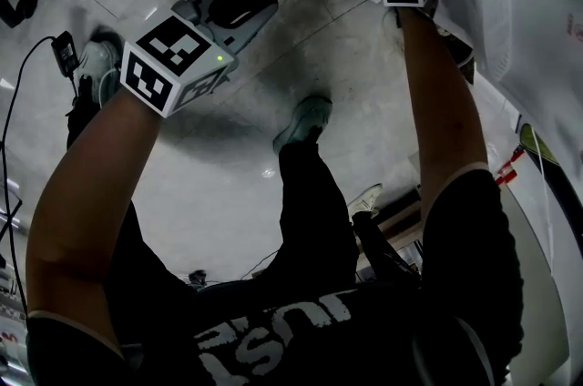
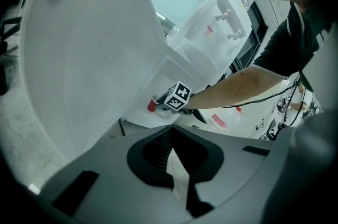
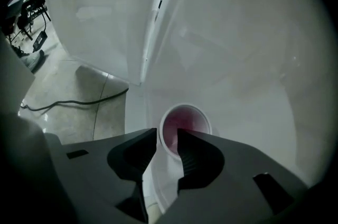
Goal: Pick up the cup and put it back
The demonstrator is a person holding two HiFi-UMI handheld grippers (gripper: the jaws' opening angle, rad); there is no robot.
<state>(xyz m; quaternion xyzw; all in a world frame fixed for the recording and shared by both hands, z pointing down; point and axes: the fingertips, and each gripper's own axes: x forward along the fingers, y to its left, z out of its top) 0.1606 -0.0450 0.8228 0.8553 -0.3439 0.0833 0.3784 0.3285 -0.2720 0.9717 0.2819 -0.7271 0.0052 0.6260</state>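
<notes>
Places given vs the white table (image 3: 248,85).

L gripper (image 1: 255,4): off the table, out over the grey floor (image 1: 228,184), well apart from the cup (image 3: 186,123). In its own view the fingers meet at the tips, w/ nothing btw them.

Mid: person's legs and a shoe (image 1: 305,120) on the floor beside the table. Black cable (image 3: 74,101) lies on the floor past the table's edge.

R gripper (image 3: 168,136): over the table, pointing steeply down at the cup. Fingers are apart and straddle the cup's near wall; one looks to be inside the rim, the other outside. The gap is wider than the wall, so no squeeze that I can see. Cup stands upright on the table, near its edge.

Risks (my read): put-back prob done, release in hand.
- The finger inside the rim is the main worry. A slanted or hasty pull-out could hook the rim and tip a light cup.
- The cup sits close to the table's edge, so a tip toward the floor side could send it off.
- An accidental re-close would pinch the wall and drag the cup along.

Cup look: small, round, red outside, pale rim, pinkish-red inside. No liquid seen, though the inside is dim. Prob thin-walled, light and easy to dent.
</notes>
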